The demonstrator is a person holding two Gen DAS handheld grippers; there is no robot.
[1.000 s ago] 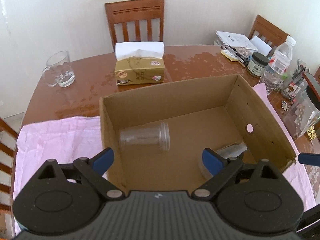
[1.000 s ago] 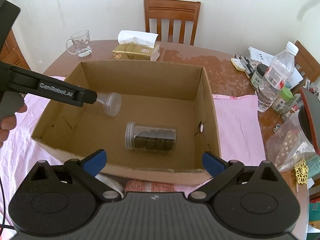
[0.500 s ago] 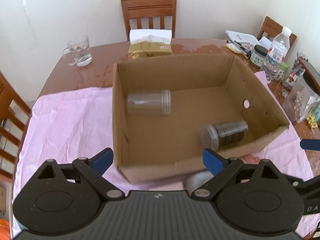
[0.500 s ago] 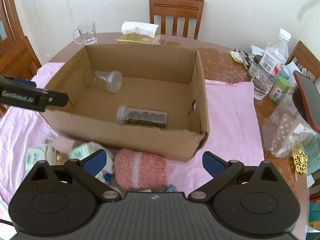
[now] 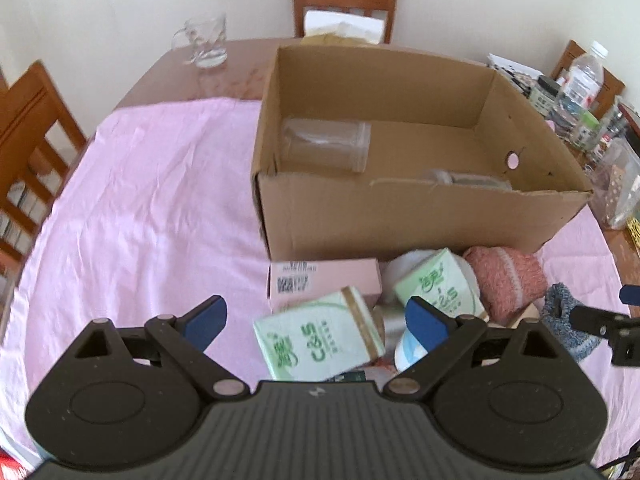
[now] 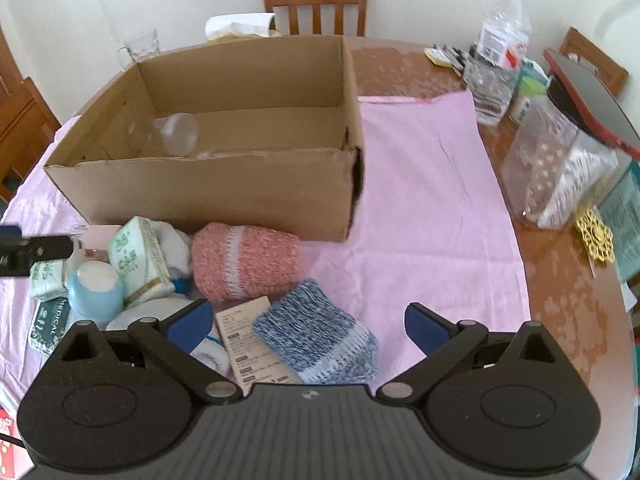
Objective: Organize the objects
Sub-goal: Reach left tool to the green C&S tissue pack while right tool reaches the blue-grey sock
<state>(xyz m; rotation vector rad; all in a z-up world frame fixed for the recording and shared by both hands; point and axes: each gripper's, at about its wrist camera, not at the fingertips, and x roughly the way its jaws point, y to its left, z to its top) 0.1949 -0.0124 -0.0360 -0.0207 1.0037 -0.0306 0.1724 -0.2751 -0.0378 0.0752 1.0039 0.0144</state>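
An open cardboard box (image 5: 400, 220) (image 6: 224, 196) stands on a pink cloth and holds a clear empty jar (image 5: 324, 144) and a second jar (image 5: 468, 179) by its near wall. A pile lies in front of it: green tissue packs (image 5: 320, 340) (image 6: 140, 260), a pink carton (image 5: 324, 280), a red knitted roll (image 5: 504, 276) (image 6: 244, 262), a blue knitted roll (image 6: 316, 338) and a light blue cup (image 6: 96, 288). My left gripper (image 5: 316, 320) is open above the tissue packs. My right gripper (image 6: 308, 320) is open above the blue roll.
A glass mug (image 5: 204, 44) and a tissue box (image 5: 340, 28) stand behind the box. Water bottle (image 6: 500, 48), small jars and a clear plastic container (image 6: 560, 168) crowd the table's right side. Wooden chairs (image 5: 24, 132) surround the table.
Both grippers have pulled back from above the box towards the near table edge. The pile in front of the box has come into view. Both stay open.
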